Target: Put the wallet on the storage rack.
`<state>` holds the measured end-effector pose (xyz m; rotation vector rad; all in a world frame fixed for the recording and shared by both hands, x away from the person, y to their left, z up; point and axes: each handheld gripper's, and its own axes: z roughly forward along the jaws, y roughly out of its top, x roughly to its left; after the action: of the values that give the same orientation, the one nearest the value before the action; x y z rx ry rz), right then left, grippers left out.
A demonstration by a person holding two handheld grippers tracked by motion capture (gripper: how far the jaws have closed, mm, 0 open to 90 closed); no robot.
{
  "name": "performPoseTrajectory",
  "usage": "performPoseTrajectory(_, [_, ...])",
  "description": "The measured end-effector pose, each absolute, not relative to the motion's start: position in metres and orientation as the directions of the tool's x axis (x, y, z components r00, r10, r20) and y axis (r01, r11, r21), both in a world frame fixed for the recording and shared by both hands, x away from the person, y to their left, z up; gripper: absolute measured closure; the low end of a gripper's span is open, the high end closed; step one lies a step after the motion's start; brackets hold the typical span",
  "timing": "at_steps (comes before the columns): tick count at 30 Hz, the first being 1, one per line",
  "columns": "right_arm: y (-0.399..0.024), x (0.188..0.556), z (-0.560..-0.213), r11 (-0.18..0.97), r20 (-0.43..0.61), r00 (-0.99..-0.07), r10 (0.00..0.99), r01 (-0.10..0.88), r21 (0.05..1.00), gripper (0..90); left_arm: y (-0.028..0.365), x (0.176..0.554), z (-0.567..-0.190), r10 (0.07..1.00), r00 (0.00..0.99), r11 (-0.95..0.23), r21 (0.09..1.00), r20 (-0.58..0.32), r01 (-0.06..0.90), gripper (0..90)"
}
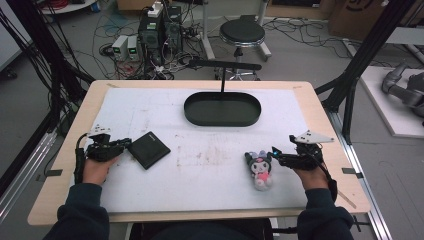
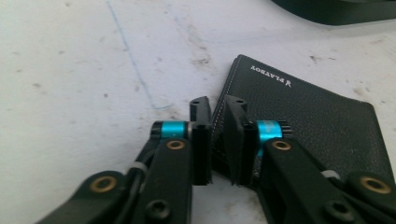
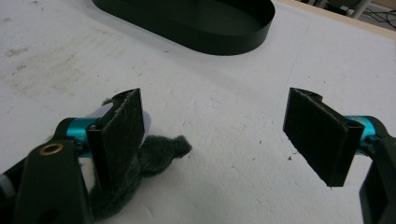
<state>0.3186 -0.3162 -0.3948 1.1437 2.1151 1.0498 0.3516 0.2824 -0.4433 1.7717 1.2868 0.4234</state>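
**Black wallet pinched at left, plush toy beside the open right jaws**

Black leather wallet (image 1: pixel 148 149) lies flat at left centre of the high view on the white foam mat (image 1: pixel 200 185). The left gripper (image 2: pixel 215 122) has its jaws drawn narrow onto the wallet's near edge — the edge sits between the pads. At lower right, a small plush toy (image 1: pixel 259 169) with dark ears and a pink body rests on the mat, just beside the right gripper (image 1: pixel 276 152). Its jaws stand wide — one pad touches the toy's dark fur. An oval black tray (image 1: pixel 222 108) sits at upper centre.
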Motion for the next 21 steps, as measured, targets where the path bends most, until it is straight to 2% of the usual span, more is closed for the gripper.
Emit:
performPoseTrajectory(1, [-0.316, 0.319, -0.395, 0.346, -0.073, -0.514, 0.855, 0.459, 0.819, 21.1, 0.280, 0.352, -0.443, 0.885, 0.413, -0.078, 0.806, -0.214, 0.586, 82.3])
performPoseTrajectory(3, [-0.316, 0.318, -0.395, 0.347, -0.075, -0.513, 0.855, 0.459, 0.818, 21.1, 0.273, 0.350, -0.440, 0.886, 0.426, -0.102, 0.822, -0.181, 0.561, 89.7])
performPoseTrajectory(5, [-0.316, 0.318, -0.394, 0.348, -0.076, -0.513, 0.855, 0.458, 0.818, 21.1, 0.271, 0.350, -0.439, 0.893, 0.421, -0.116, 0.826, -0.156, 0.551, 89.7])
performPoseTrajectory(6, [-0.317, 0.318, -0.394, 0.346, -0.075, -0.512, 0.856, 0.458, 0.819, 21.1, 0.267, 0.348, -0.436, 0.910, 0.402, -0.135, 0.841, -0.104, 0.525, 89.1])
performPoseTrajectory(7, [-0.317, 0.318, -0.394, 0.345, -0.075, -0.511, 0.856, 0.459, 0.819, 21.1, 0.265, 0.348, -0.434, 0.910, 0.399, -0.119, 0.850, -0.113, 0.514, 81.1])
performPoseTrajectory(8, [-0.317, 0.318, -0.394, 0.346, -0.076, -0.511, 0.856, 0.458, 0.819, 21.1, 0.265, 0.348, -0.434, 0.910, 0.399, -0.119, 0.850, -0.113, 0.514, 65.8])
performPoseTrajectory(9, [-0.317, 0.318, -0.394, 0.346, -0.076, -0.511, 0.856, 0.458, 0.819, 21.1, 0.263, 0.347, -0.432, 0.907, 0.400, -0.098, 0.857, -0.132, 0.506, 65.8])
performPoseTrajectory(10, [-0.316, 0.318, -0.394, 0.348, -0.077, -0.511, 0.856, 0.460, 0.817, 21.1, 0.256, 0.344, -0.429, 0.889, 0.429, -0.082, 0.870, -0.156, 0.486, 44.5])
performPoseTrajectory(12, [-0.316, 0.318, -0.395, 0.347, -0.076, -0.511, 0.856, 0.460, 0.817, 21.1, 0.251, 0.342, -0.428, 0.874, 0.458, -0.089, 0.874, -0.162, 0.478, 41.9])
performPoseTrajectory(13, [-0.317, 0.319, -0.394, 0.349, -0.078, -0.512, 0.855, 0.458, 0.818, 21.1, 0.245, 0.341, -0.428, 0.861, 0.482, -0.101, 0.874, -0.163, 0.476, 33.6])
performPoseTrajectory(14, [-0.317, 0.319, -0.394, 0.349, -0.078, -0.512, 0.855, 0.458, 0.818, 21.1, 0.239, 0.339, -0.428, 0.850, 0.502, -0.120, 0.870, -0.159, 0.478, 31.3])
performPoseTrajectory(18, [-0.317, 0.319, -0.394, 0.347, -0.077, -0.510, 0.857, 0.460, 0.817, 21.1, 0.213, 0.334, -0.430, 0.799, 0.585, -0.190, 0.864, -0.140, 0.466, 31.3])
performPoseTrajectory(19, [-0.317, 0.318, -0.394, 0.346, -0.075, -0.509, 0.857, 0.461, 0.817, 21.1, 0.200, 0.334, -0.432, 0.773, 0.624, -0.241, 0.858, -0.112, 0.453, 31.3])
performPoseTrajectory(21, [-0.317, 0.318, -0.394, 0.348, -0.077, -0.510, 0.857, 0.461, 0.816, 21.1, 0.194, 0.333, -0.433, 0.762, 0.640, -0.269, 0.853, -0.096, 0.448, 31.4])
